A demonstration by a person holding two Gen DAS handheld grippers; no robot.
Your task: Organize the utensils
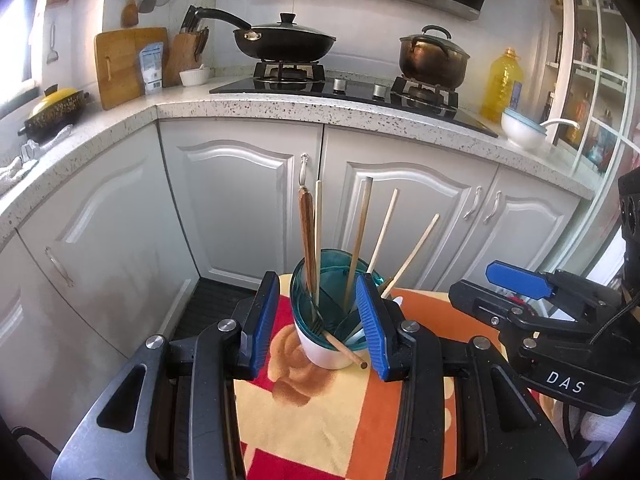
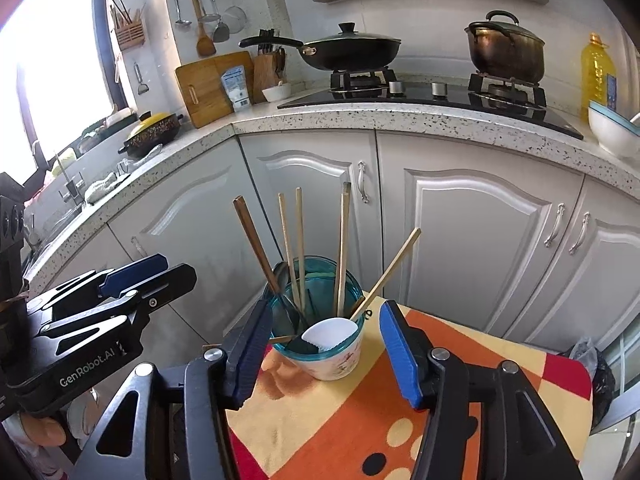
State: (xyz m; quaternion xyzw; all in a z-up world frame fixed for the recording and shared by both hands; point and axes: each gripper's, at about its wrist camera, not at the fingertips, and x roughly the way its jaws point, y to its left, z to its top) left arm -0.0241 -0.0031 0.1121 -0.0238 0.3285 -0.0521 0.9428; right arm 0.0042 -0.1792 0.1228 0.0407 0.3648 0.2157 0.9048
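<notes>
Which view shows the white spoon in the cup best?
The right wrist view: the white spoon lies unobstructed inside the cup, bowl facing the camera. In the left wrist view only a sliver of it shows, behind the left gripper's fingers.

The cup [image 2: 336, 360] looks like glossy white ceramic with a clear teal plastic liner [image 2: 352, 292]. The chopsticks [image 2: 342, 248] are matt wood. The cloth [image 2: 360, 420] on the desk is soft and matt. The fingers [image 2: 400, 352] have ribbed blue plastic.
</notes>
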